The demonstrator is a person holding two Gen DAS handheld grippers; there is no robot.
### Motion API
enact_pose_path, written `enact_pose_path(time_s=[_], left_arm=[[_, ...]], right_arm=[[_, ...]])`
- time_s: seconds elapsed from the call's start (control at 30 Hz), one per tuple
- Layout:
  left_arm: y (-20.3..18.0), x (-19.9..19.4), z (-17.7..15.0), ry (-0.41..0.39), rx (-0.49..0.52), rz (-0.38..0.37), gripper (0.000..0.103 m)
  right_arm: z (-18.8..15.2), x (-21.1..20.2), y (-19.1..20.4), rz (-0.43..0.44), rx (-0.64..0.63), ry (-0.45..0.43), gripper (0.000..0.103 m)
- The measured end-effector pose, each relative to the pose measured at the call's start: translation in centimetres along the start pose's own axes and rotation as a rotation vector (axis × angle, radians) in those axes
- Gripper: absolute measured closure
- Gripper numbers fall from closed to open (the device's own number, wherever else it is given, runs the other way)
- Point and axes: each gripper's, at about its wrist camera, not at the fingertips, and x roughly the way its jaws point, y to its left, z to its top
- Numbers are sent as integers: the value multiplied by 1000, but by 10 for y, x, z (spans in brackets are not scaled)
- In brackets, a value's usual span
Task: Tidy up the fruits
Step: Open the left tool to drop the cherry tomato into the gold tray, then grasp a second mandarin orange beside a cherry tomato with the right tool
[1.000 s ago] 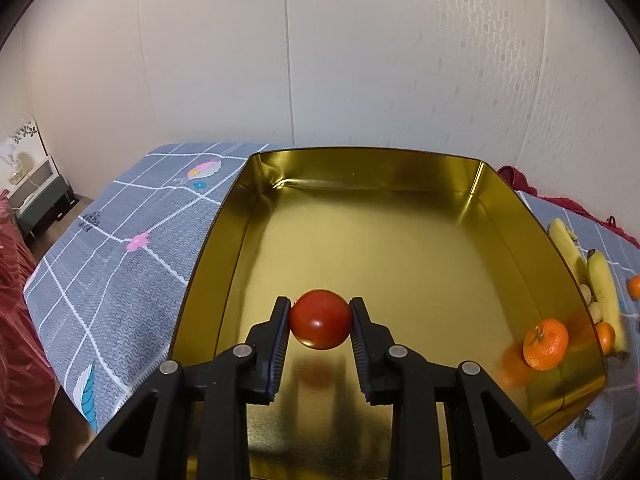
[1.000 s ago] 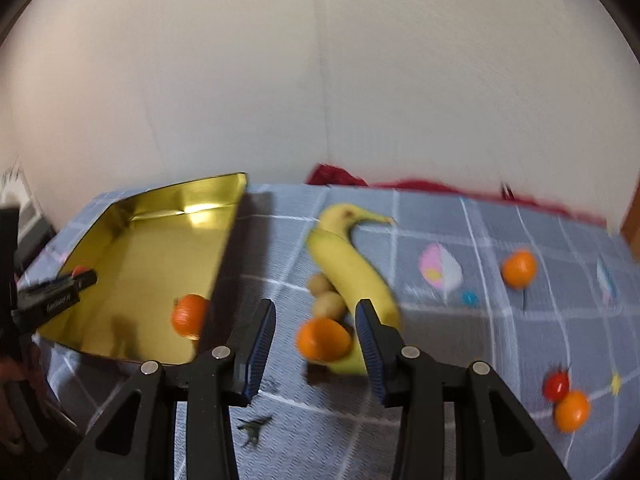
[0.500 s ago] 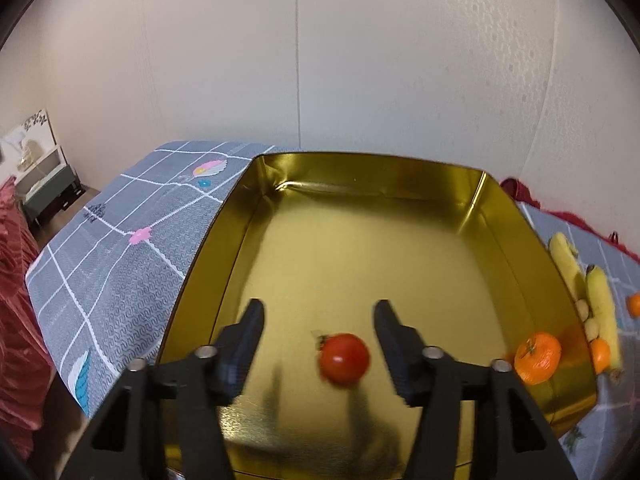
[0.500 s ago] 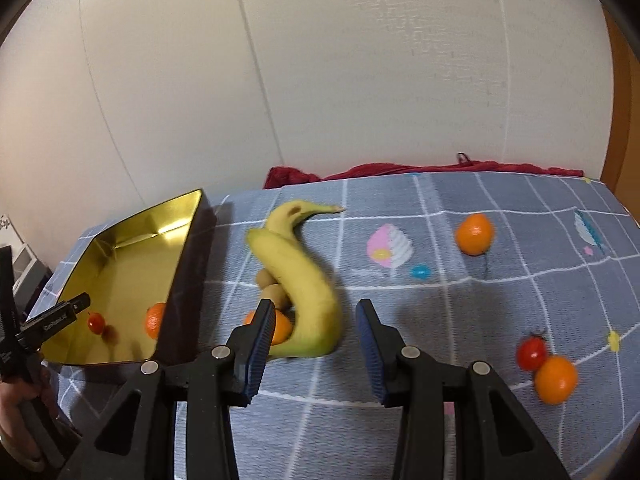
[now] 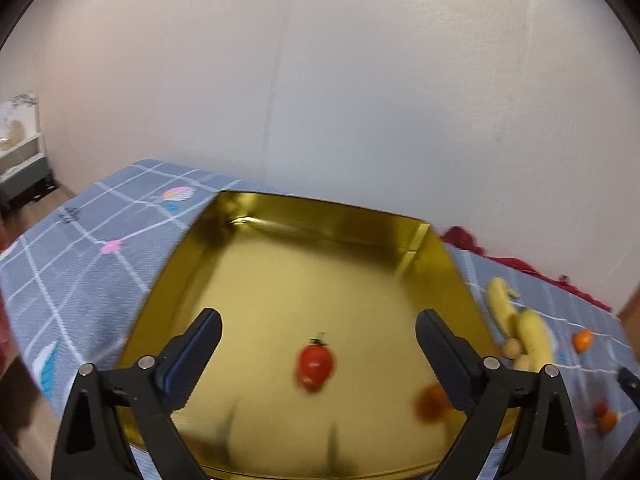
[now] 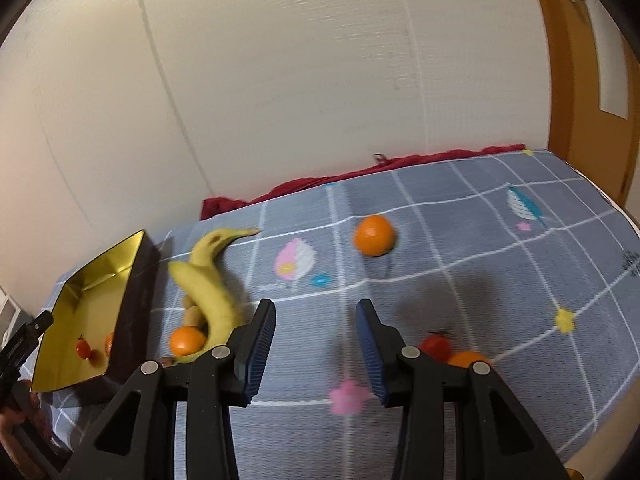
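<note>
A small red tomato (image 5: 316, 363) lies loose on the floor of the gold tray (image 5: 320, 210), with a blurred tangerine (image 5: 430, 402) near the tray's right wall. My left gripper (image 5: 318, 316) hangs above the tomato, its jaws opening wide and touching nothing. My right gripper (image 6: 316, 308) is open over bare bedspread with nothing between its fingers. The bananas (image 6: 208, 276) lie to its left, with a tangerine (image 6: 186, 340) beside them. Another tangerine (image 6: 374, 235) sits farther back. A tomato (image 6: 435, 345) and a tangerine (image 6: 466, 358) are partly hidden behind the right finger.
The fruit lies on a bed with a grey checked bedspread (image 6: 500, 248). The wall (image 6: 280, 80) runs along its far side and a wooden door (image 6: 592, 60) stands at the right. Red cloth (image 6: 304, 188) is tucked along the wall. Small brown fruits (image 6: 191, 312) sit by the bananas.
My left gripper's jaws opened wide and let the tomato drop onto the tray floor. My right gripper swung right, away from the bananas and the tangerine beside them, over the bedspread.
</note>
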Motion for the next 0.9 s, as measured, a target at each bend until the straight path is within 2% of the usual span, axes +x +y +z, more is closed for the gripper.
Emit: enact_pose_path(time_s=[0.23, 0.5, 0.6, 0.7, 0.9], left_arm=[[-59, -12, -15, -28, 160, -163, 0], [-129, -19, -51, 19, 380, -336, 0], [-145, -20, -61, 37, 425, -368, 0], [-154, -21, -67, 48, 451, -366, 0], [-162, -21, -75, 55, 485, -380, 0]], right_arm=[[1, -5, -44, -49, 122, 5, 61], [-3, -7, -98, -101, 293, 46, 61], [-4, -9, -114, -104, 346, 51, 61], [-10, -10, -120, -103, 354, 74, 61], [-18, -4, -107, -65, 236, 148, 61]])
